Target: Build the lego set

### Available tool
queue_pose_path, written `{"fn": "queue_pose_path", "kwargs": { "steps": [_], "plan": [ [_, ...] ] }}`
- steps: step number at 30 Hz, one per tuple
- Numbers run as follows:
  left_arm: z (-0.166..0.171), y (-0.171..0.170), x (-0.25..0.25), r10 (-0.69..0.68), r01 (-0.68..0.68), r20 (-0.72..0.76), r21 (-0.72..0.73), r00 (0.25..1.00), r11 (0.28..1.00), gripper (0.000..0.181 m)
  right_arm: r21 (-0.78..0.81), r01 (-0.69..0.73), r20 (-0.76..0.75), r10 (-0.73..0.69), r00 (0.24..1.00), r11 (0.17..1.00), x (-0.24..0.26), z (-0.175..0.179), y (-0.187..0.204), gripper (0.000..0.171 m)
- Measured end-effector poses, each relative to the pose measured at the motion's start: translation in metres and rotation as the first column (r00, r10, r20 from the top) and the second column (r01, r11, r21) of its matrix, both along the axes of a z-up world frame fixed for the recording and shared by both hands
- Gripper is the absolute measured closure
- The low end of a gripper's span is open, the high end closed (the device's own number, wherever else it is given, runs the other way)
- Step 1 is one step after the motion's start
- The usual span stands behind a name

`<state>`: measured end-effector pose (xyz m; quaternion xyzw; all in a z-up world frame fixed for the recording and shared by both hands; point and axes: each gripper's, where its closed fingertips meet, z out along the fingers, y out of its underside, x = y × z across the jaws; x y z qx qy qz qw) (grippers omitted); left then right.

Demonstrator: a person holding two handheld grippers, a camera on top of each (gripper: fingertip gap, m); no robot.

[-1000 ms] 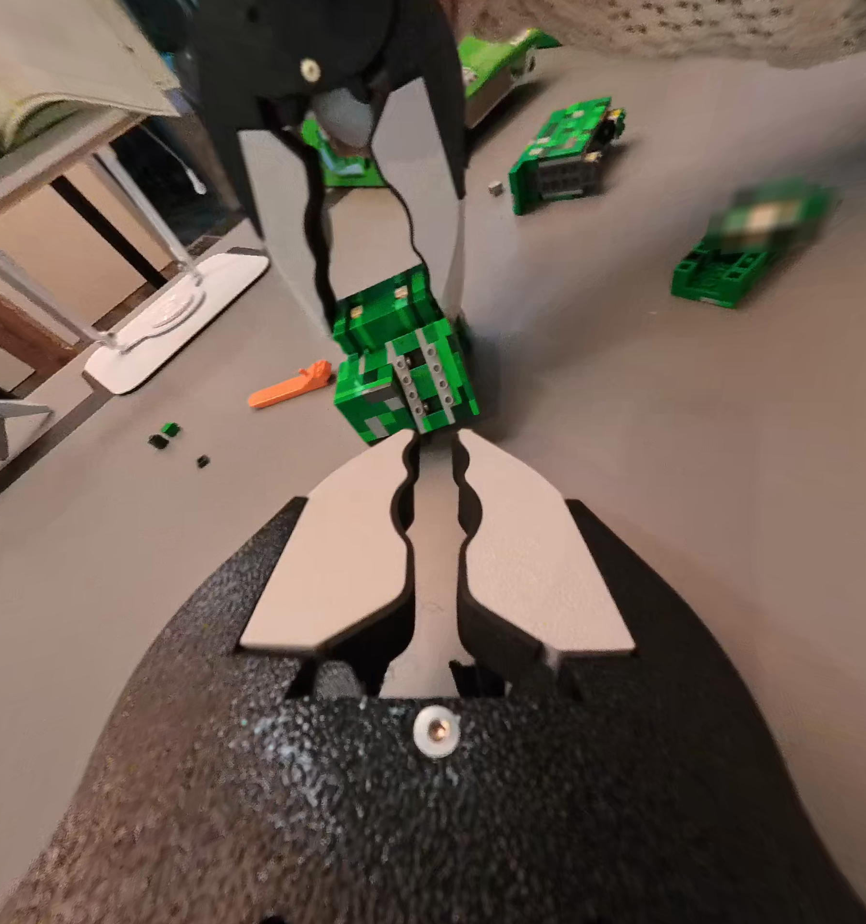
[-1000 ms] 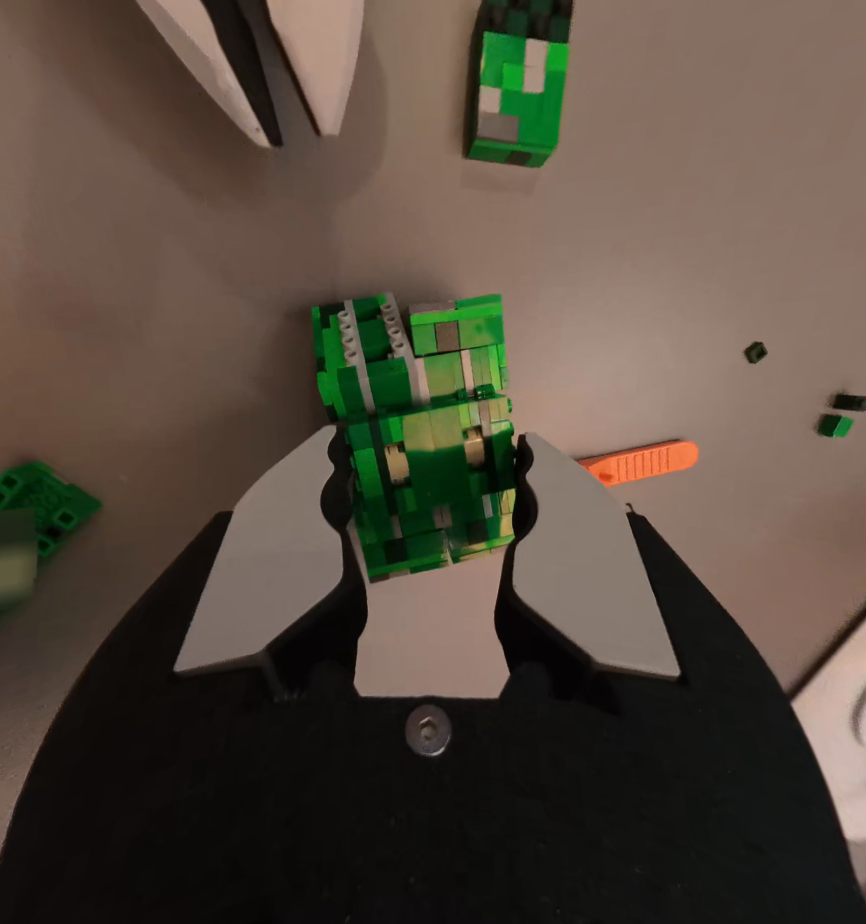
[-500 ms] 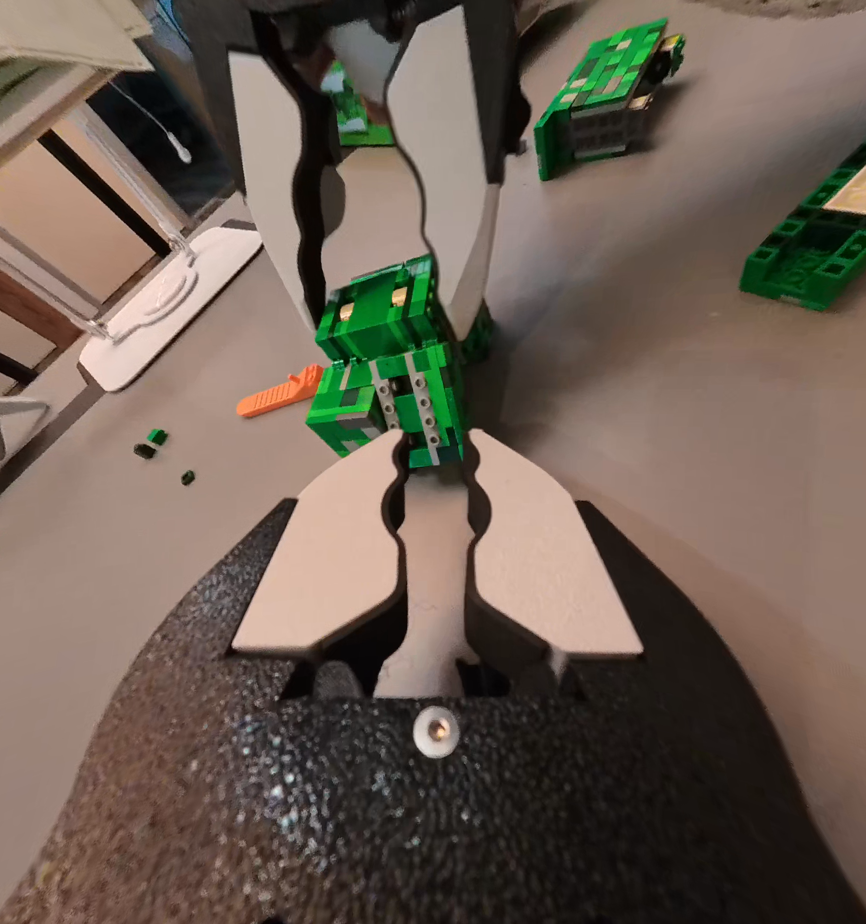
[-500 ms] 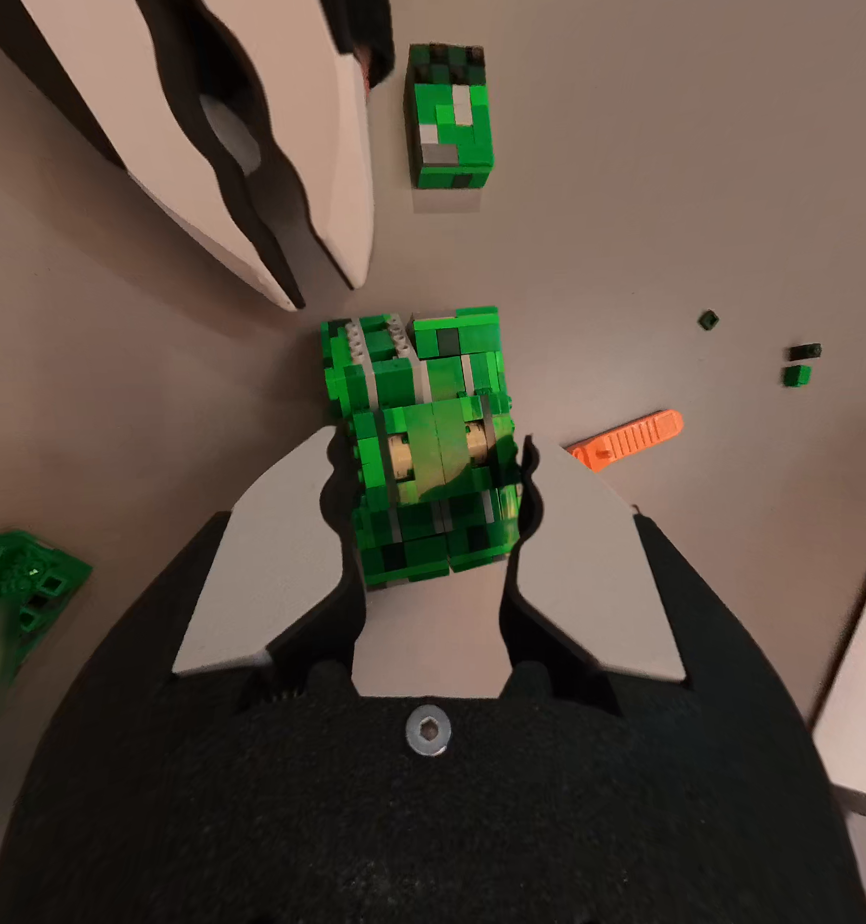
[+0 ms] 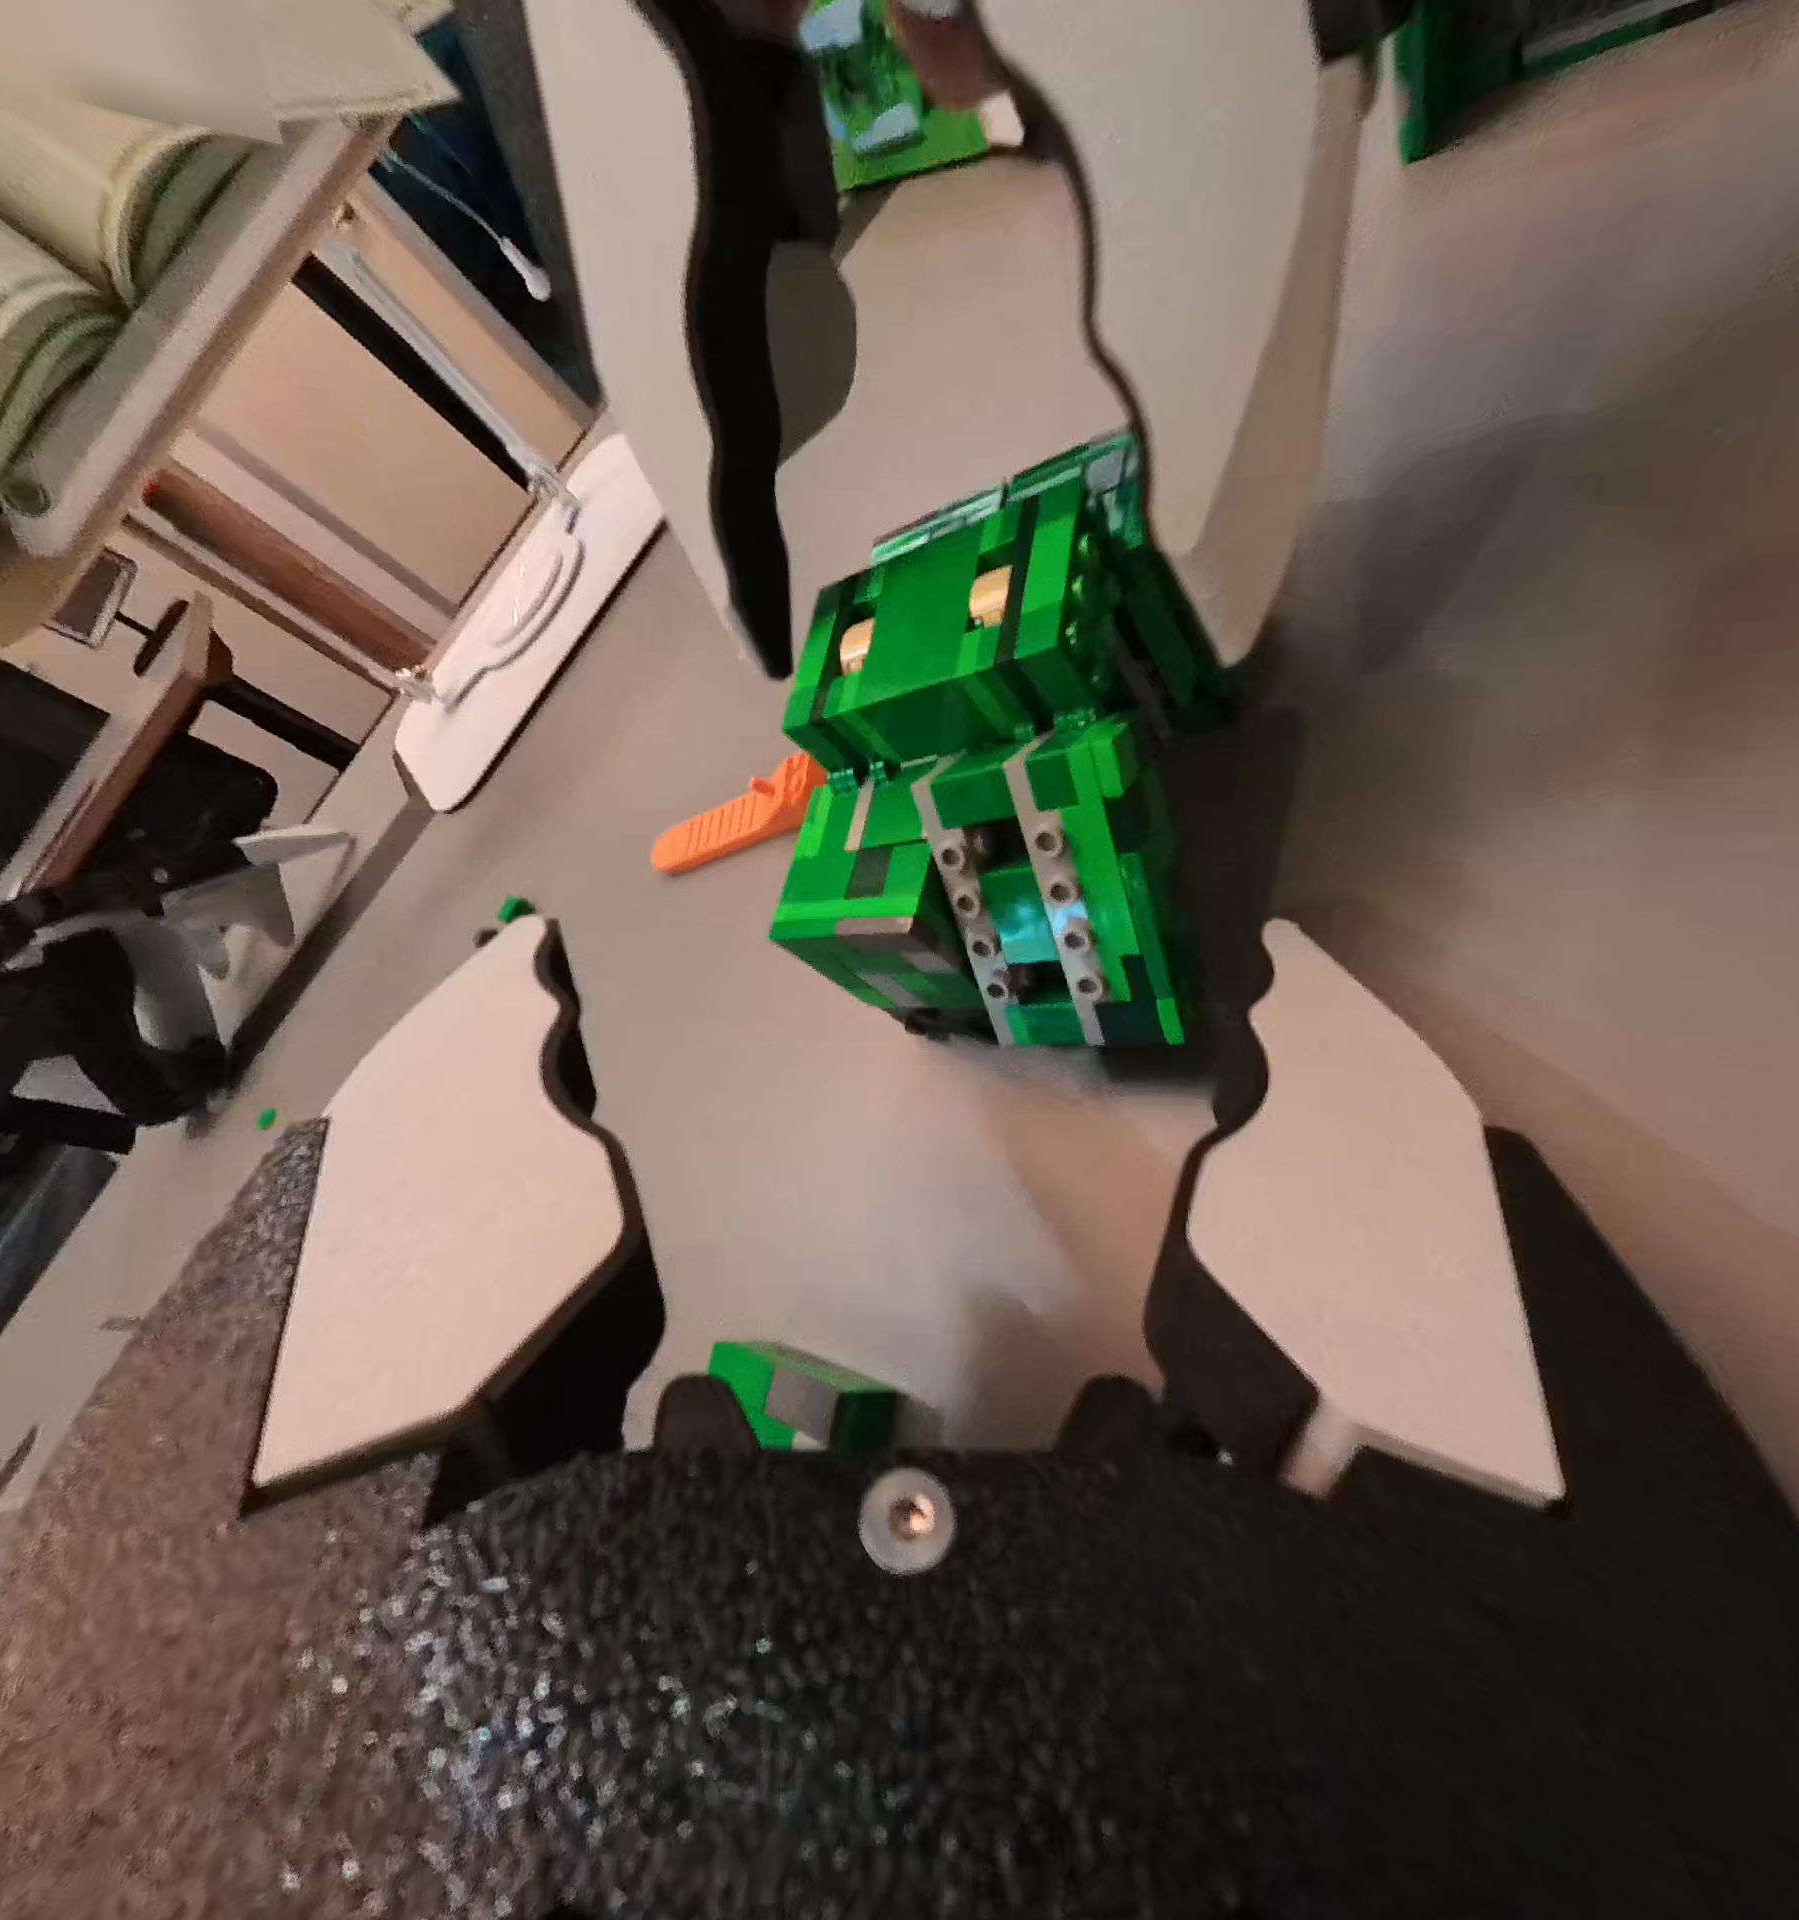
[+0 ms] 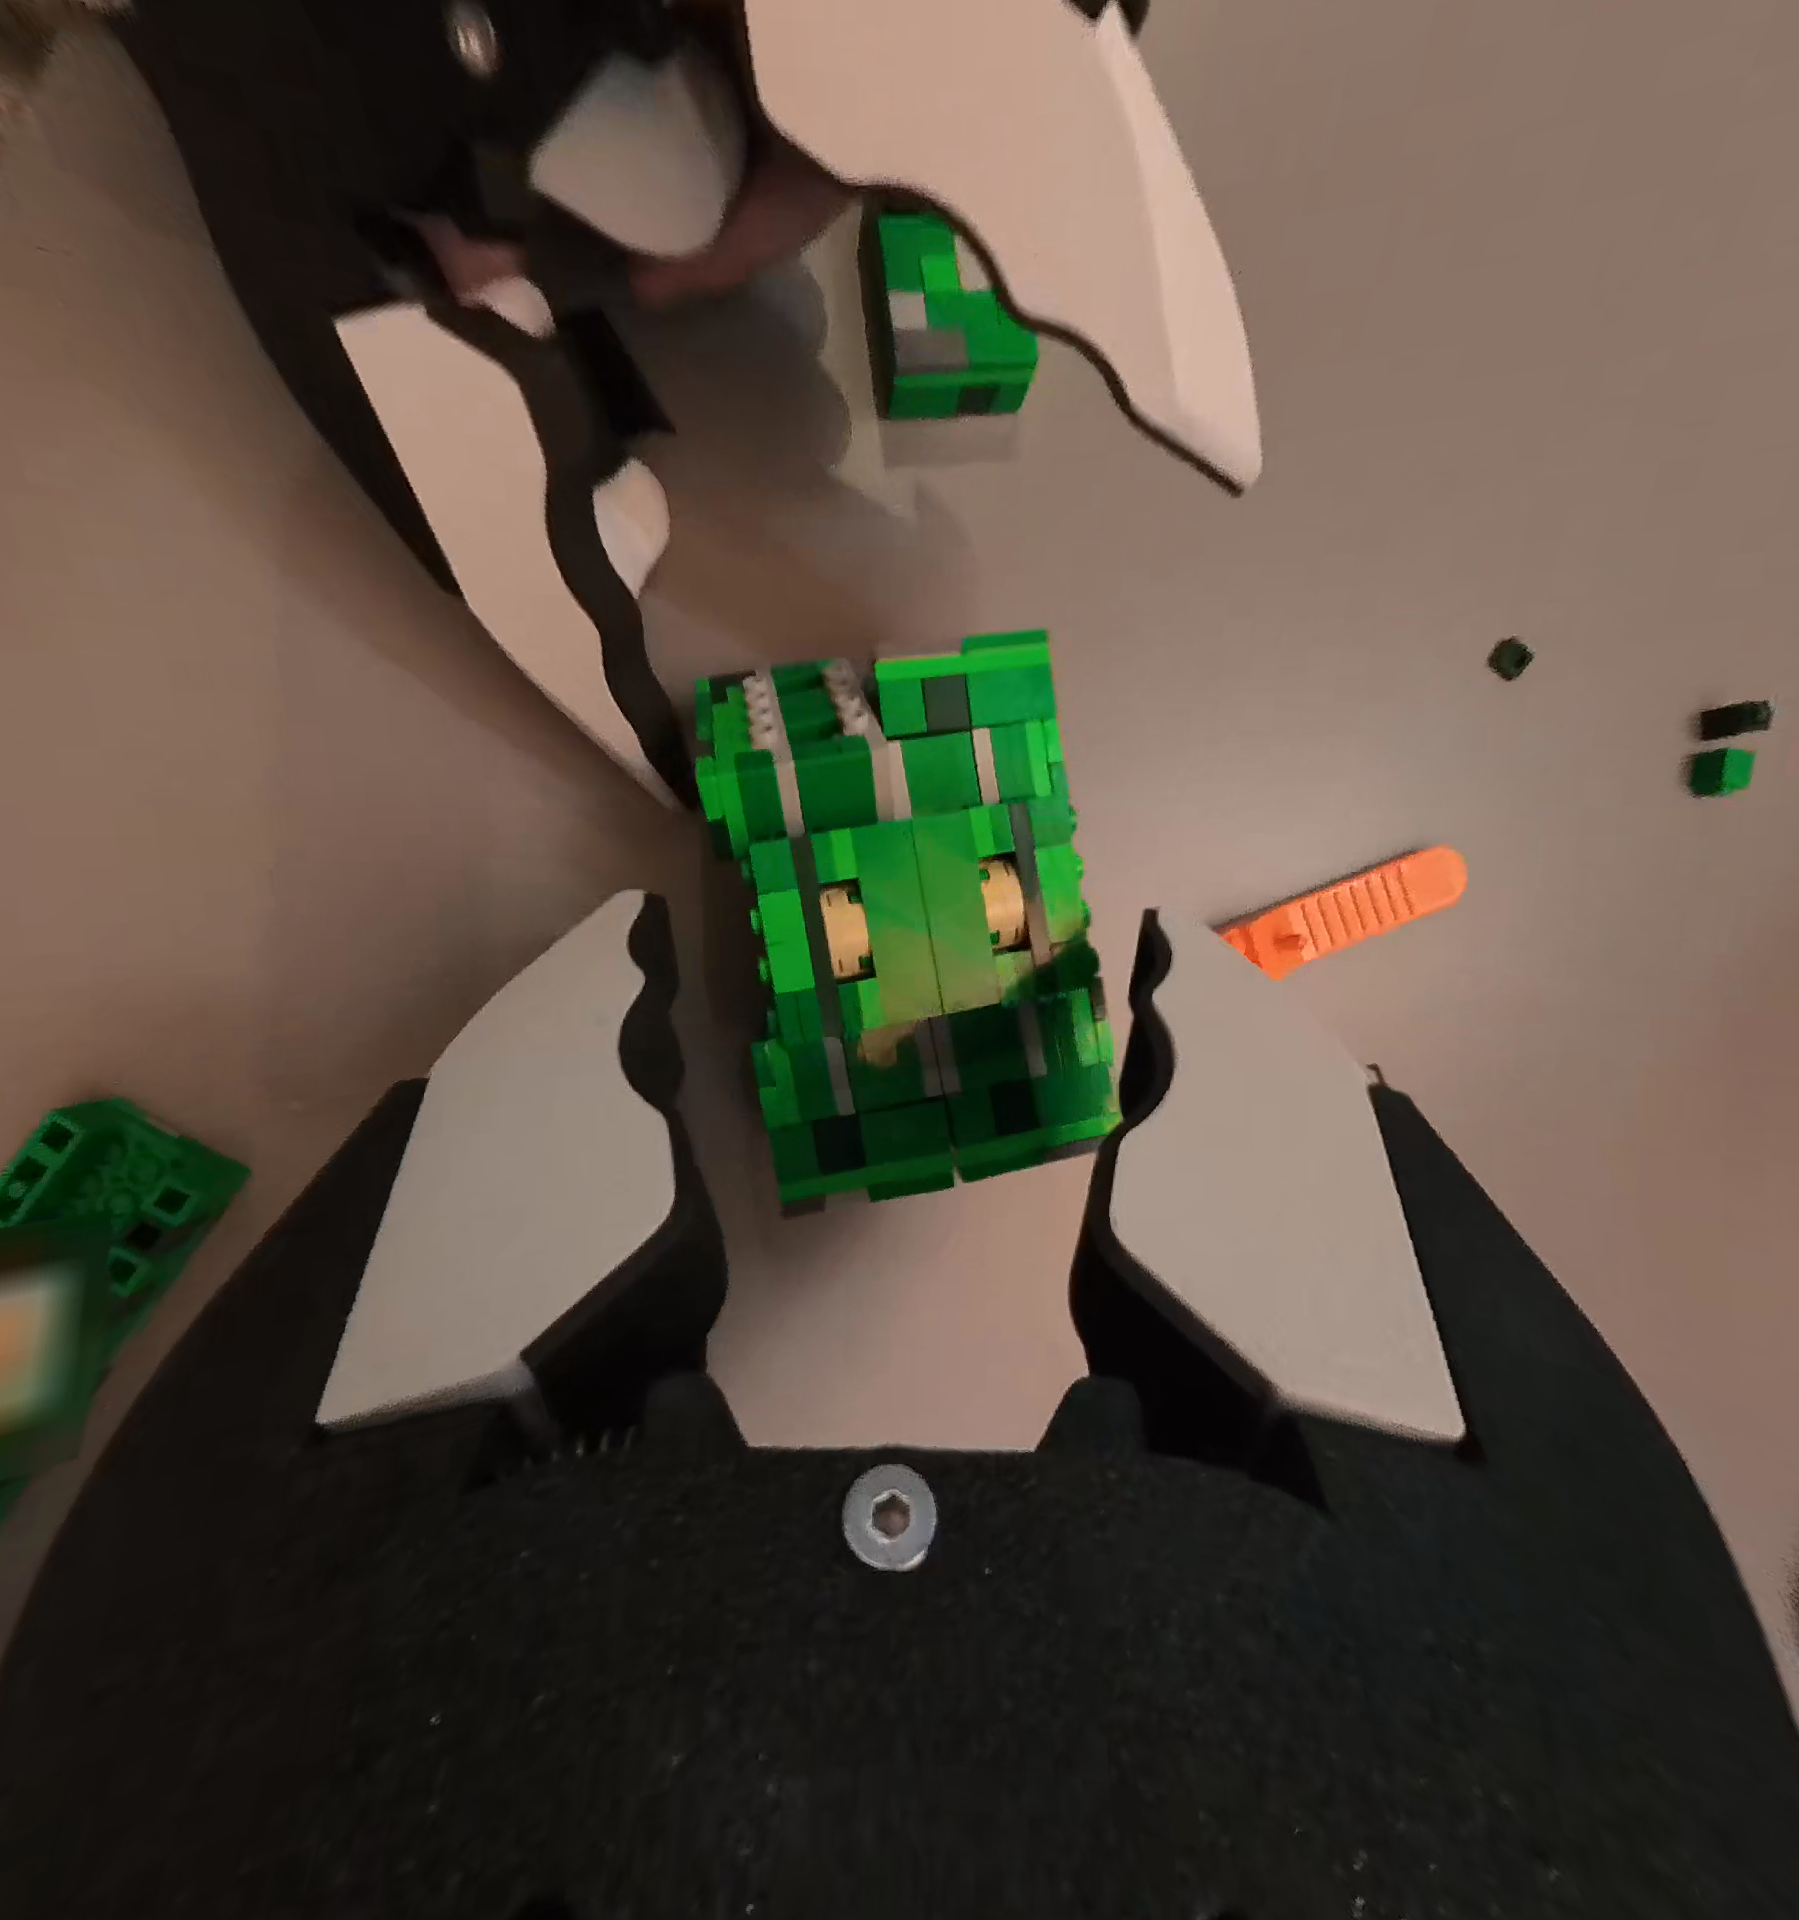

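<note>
A green lego assembly (image 6: 926, 935) of two joined blocks, with tan pins and grey studded strips, lies on the grey table (image 6: 1394, 416). My right gripper (image 6: 895, 920) is open, its jaws standing around the near block with a small gap at the left side. My left gripper (image 5: 910, 935) is open wide and empty, facing the far block (image 5: 988, 914) from the opposite side. In the right wrist view one left fingertip (image 6: 656, 758) is close to the assembly's far left corner. A small green block (image 6: 947, 322) lies under the left gripper.
An orange brick separator (image 6: 1342, 914) lies right of the assembly. Small loose green pieces (image 6: 1721, 769) lie farther right. A green frame part (image 6: 95, 1184) is at the left. A white stand base (image 5: 531, 623) sits by the table edge. More green builds (image 5: 874, 104) lie beyond. The tips of one gripper are about 5 cm away from the tips of the other. My left tips are roughly 8 cm from the small green block (image 6: 947, 322).
My left gripper went from shut to wide open and moved in around the far block. My right gripper's jaws spread slightly off the near block.
</note>
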<state>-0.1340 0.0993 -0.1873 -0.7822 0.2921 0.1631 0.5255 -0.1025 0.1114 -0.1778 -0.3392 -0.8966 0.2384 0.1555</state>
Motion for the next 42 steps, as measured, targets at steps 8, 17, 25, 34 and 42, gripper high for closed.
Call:
{"fn": "queue_pose_path", "kwargs": {
  "steps": [8,17,25,34,42],
  "plan": [
    [0.005,0.002,-0.003,0.035,-0.03,-0.108,0.048,0.994,0.998,0.066,0.014,-0.009,0.113,0.007,0.994,1.0,-0.003,-0.007,0.002,0.105],
    [0.017,-0.008,-0.009,0.087,-0.072,-0.109,0.128,0.99,0.989,0.065,0.023,0.011,0.11,-0.013,0.994,1.0,-0.004,-0.008,0.001,0.105],
    [0.024,-0.013,-0.008,0.079,-0.078,-0.005,0.149,0.997,0.986,0.059,0.024,0.027,0.112,-0.029,0.993,0.999,-0.004,-0.008,0.001,0.105],
    [0.019,0.007,-0.008,0.21,-0.162,-0.308,0.174,0.928,0.971,0.056,0.0,0.1,0.137,-0.099,0.986,0.995,-0.005,-0.007,0.0,0.105],
    [0.033,-0.004,-0.011,0.263,-0.145,-0.465,0.274,0.845,0.951,0.054,0.041,0.102,0.137,-0.106,0.985,0.994,-0.005,-0.008,0.0,0.105]
  ]
}}
